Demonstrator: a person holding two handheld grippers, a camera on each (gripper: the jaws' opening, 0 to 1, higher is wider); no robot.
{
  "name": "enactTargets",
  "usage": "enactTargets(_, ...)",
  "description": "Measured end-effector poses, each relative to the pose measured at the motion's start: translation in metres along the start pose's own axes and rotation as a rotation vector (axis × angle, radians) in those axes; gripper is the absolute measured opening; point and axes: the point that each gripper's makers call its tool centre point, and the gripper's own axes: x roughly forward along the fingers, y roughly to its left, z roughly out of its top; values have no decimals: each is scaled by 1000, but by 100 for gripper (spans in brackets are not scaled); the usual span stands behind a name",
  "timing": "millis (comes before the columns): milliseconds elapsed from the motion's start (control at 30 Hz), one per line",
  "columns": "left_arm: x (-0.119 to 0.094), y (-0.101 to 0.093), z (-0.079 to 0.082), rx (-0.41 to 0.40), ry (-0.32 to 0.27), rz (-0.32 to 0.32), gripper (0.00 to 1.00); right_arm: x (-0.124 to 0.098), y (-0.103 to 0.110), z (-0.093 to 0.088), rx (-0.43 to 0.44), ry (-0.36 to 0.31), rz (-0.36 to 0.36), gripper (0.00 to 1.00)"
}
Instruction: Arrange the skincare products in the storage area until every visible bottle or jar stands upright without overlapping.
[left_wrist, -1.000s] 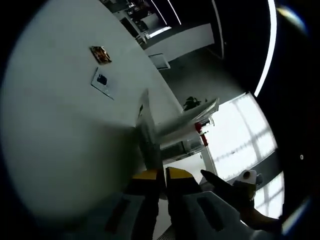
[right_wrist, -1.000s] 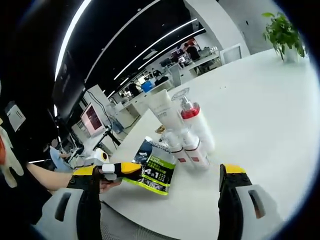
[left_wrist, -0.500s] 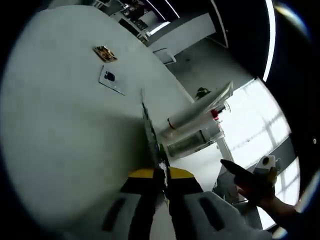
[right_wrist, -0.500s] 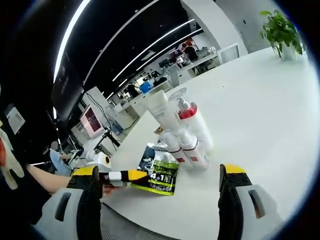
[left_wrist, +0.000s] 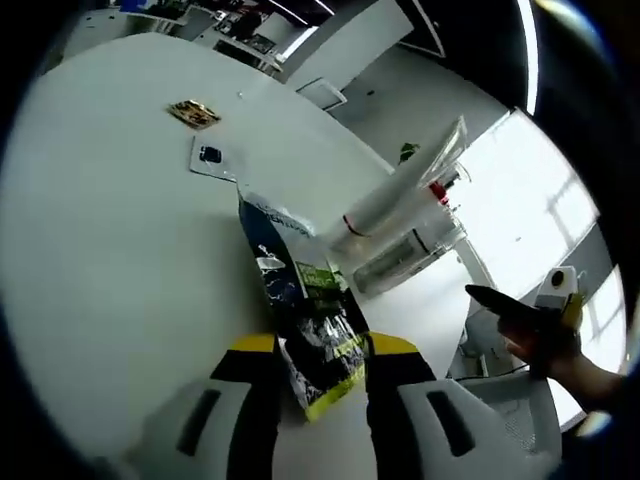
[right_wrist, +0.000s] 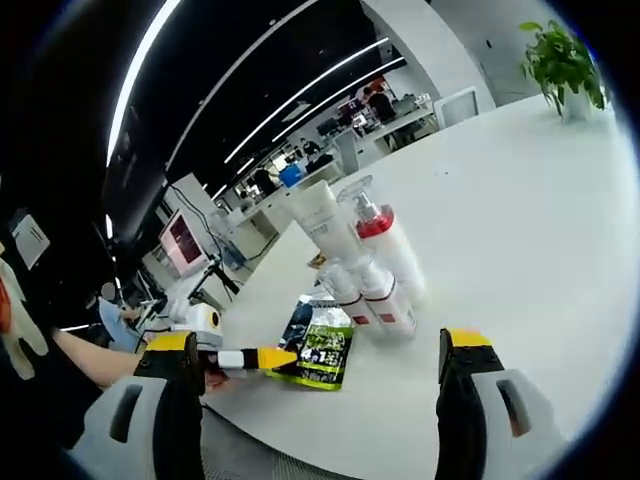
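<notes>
We see open table (right_wrist: 520, 200) right of the bottles (right_wrist: 375, 265); on their left the pouch (right_wrist: 318, 345) and left gripper (right_wrist: 262, 357) block the near edge

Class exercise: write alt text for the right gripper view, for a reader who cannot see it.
A cluster of skincare bottles stands on a white table, with a green-and-black sachet lying flat beside them. The left claw reaches toward the sachet; the right claw is open.
</notes>
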Motion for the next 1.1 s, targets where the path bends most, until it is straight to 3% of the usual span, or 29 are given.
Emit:
enactTargets(533, -1, -2, 0, 128, 42, 83, 36, 1, 2, -2, -1, 8, 3, 100)
enactTargets(767, 2, 2, 0, 209, 59, 139, 44, 1, 1, -1, 7, 5, 3, 100)
enactTargets(1100, -1, 5, -3, 249, 72, 171, 46, 0, 2, -1, 6, 6, 4, 100)
